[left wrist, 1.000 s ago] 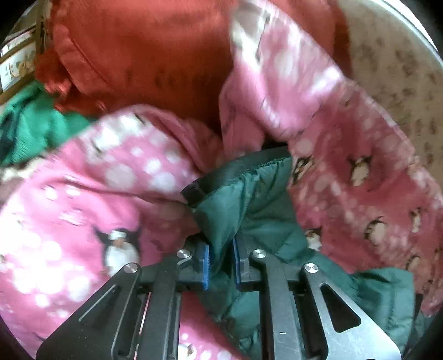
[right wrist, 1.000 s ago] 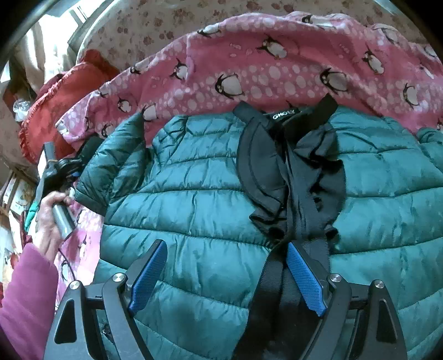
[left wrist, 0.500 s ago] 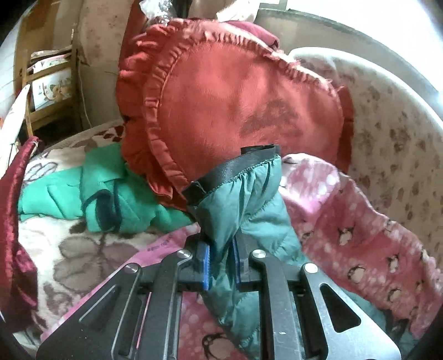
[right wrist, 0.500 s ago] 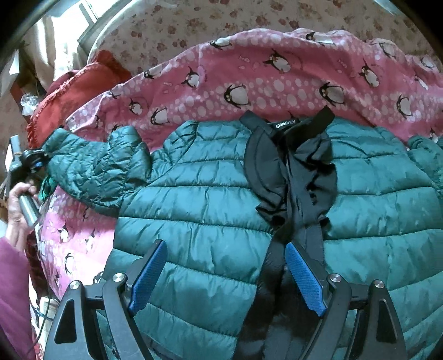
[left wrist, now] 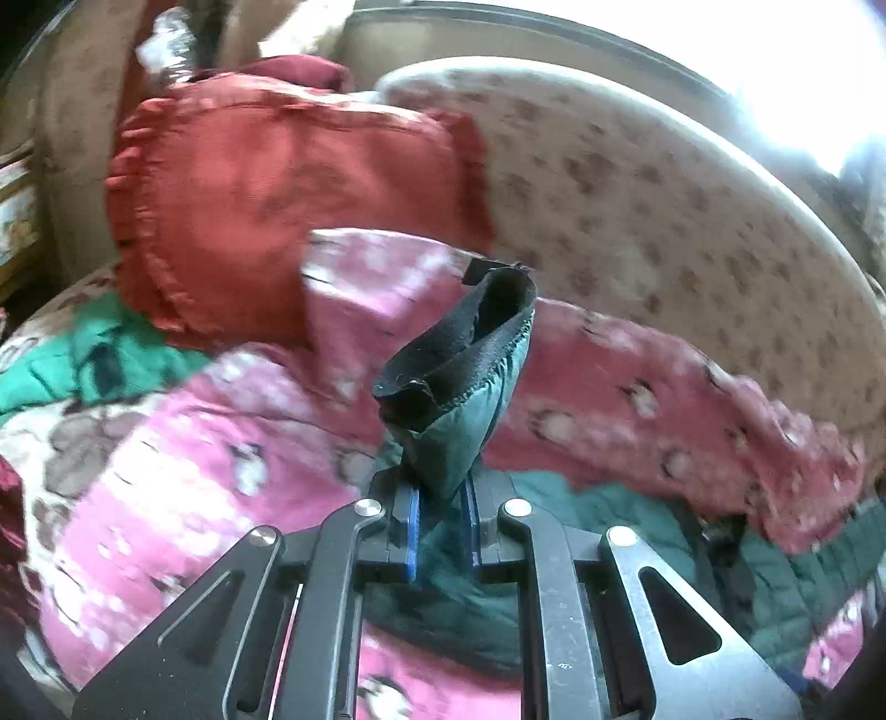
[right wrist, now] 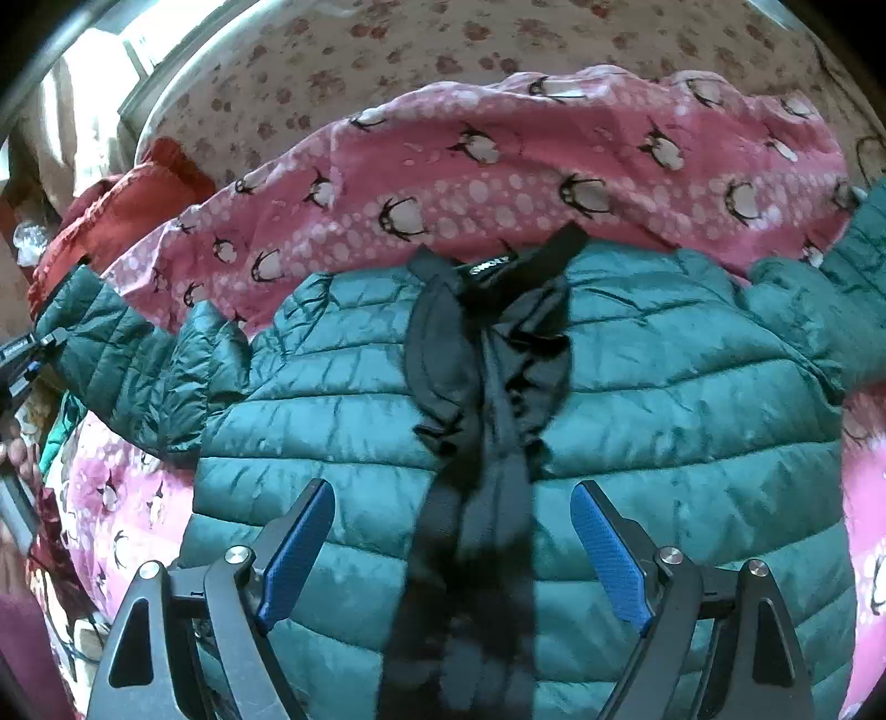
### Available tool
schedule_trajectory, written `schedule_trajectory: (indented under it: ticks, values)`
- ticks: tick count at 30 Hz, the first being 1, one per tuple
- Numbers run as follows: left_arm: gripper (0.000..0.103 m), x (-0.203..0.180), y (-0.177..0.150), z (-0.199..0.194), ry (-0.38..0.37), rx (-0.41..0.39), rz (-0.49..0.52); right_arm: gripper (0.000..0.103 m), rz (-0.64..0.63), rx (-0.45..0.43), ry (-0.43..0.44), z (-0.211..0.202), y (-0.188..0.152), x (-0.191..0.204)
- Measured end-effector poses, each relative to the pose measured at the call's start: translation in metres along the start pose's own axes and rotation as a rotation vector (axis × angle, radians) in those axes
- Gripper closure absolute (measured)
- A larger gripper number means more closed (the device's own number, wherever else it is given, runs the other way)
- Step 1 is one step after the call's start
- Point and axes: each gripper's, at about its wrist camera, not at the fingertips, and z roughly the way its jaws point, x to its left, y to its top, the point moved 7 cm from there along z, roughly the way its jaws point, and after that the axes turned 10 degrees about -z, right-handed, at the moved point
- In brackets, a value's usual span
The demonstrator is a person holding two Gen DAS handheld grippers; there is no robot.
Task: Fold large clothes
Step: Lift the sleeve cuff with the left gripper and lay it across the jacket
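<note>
Right then, the puffy dark green quilted jacket point(right wrist: 637, 421) lay flat across the middle of the right wrist view, on a pink blanket with penguins point(right wrist: 498, 160) spread over a flowery beige sofa point(right wrist: 387, 50). Its black collar and zip strip point(right wrist: 487, 354) ran down the centre of the frame. The left gripper point(left wrist: 440, 518) was pinched tight on the green sleeve end with the black stretchy cuff point(left wrist: 459, 360), which stuck up in the middle of the left wrist view. In the right wrist view that sleeve point(right wrist: 133, 360) reached out to the left edge of the frame, pulled out long. The right gripper point(right wrist: 451, 548) hung over the lower middle of the jacket with its blue pads point(right wrist: 296, 548) wide apart and nothing between them. To do this step well, the sleeve should probably be kept straight and a bit tight, then carried across the jacket's front so it lands flat, with no bunching at the shoulder. The free gripper could press near the zip so the slippery body did not slide. A frilly red cushion point(left wrist: 277, 194) sat at the upper left of the left wrist view.
</note>
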Motion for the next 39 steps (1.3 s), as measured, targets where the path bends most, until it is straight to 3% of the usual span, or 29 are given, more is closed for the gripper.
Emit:
schedule_trajectory:
  ticks: [14,26,39]
  values:
    - [0.092,-0.115,-0.081,0.000,-0.122,0.118,0.084,0.017,0.047,-0.035,-0.034,-0.037,-0.017,-0.046]
    - [0.092,-0.218,-0.147,0.000,-0.205,0.187,0.214,0.017,0.117,-0.045,-0.036,-0.048,-0.034,-0.080]
    - [0.092,-0.298,-0.215,0.005,-0.325,0.318,0.263,0.017,0.187,-0.044,-0.039,-0.051,-0.045,-0.111]
